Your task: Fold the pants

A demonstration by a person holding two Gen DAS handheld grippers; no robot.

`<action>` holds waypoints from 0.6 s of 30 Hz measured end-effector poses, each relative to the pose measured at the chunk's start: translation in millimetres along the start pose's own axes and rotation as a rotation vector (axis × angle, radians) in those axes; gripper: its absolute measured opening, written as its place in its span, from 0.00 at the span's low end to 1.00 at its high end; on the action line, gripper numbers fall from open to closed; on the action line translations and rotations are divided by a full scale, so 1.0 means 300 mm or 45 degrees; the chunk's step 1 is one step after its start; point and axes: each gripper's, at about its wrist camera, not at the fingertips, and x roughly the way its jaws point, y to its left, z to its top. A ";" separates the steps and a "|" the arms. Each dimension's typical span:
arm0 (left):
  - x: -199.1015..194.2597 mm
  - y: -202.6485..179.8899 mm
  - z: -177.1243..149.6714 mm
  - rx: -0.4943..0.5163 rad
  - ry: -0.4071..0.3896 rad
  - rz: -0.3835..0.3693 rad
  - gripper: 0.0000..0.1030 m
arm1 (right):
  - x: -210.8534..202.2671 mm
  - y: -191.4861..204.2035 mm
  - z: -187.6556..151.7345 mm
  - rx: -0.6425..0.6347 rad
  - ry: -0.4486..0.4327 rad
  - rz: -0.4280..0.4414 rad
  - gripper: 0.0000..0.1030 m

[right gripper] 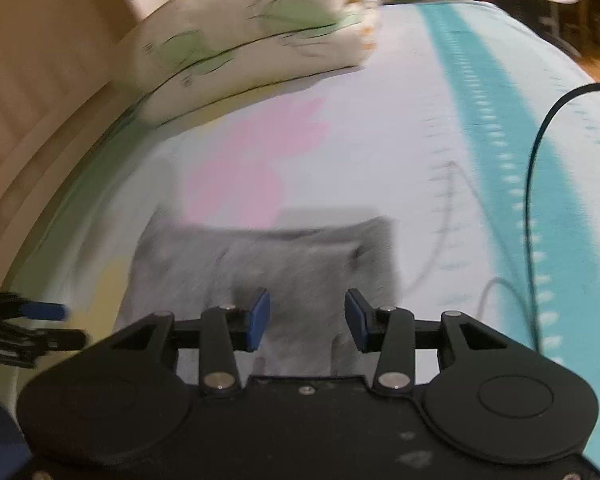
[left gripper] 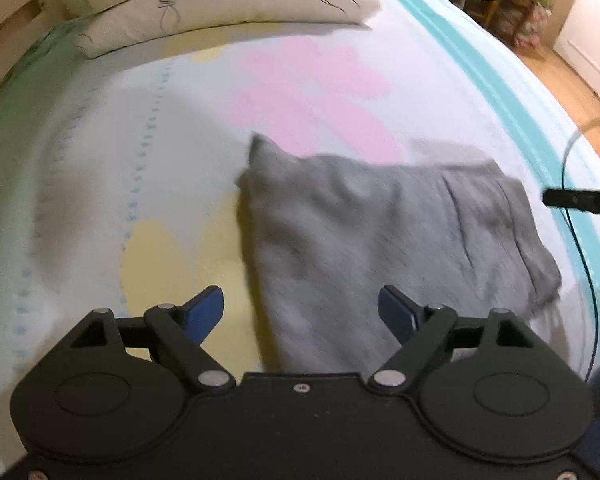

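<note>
The grey pants (left gripper: 380, 236) lie folded into a compact rectangle on the bed sheet (left gripper: 100, 160). My left gripper (left gripper: 300, 312) is open and empty, hovering over the near left edge of the pants. In the right wrist view the pants (right gripper: 284, 264) lie just ahead, and my right gripper (right gripper: 306, 318) is open and empty above their near edge. The left gripper (right gripper: 40, 320) shows at the left edge of the right wrist view. A finger of the right gripper (left gripper: 580, 200) shows at the right edge of the left wrist view.
A floral pillow (left gripper: 220, 4) lies at the head of the bed, also seen in the right wrist view (right gripper: 240, 40). A black cable (right gripper: 534, 200) runs over the teal stripe on the right. Wooden floor and furniture (left gripper: 520, 8) lie beyond the bed's right edge.
</note>
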 end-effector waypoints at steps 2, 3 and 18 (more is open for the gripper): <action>0.028 0.060 0.020 -0.056 0.036 -0.066 0.82 | 0.033 -0.057 0.029 0.087 0.052 0.025 0.45; 0.052 0.094 0.026 -0.102 0.056 -0.109 0.82 | 0.053 -0.089 0.037 0.138 0.086 0.045 0.46; 0.281 0.209 -0.059 -0.130 0.208 -0.360 0.84 | 0.241 -0.265 0.047 0.454 0.272 0.129 0.49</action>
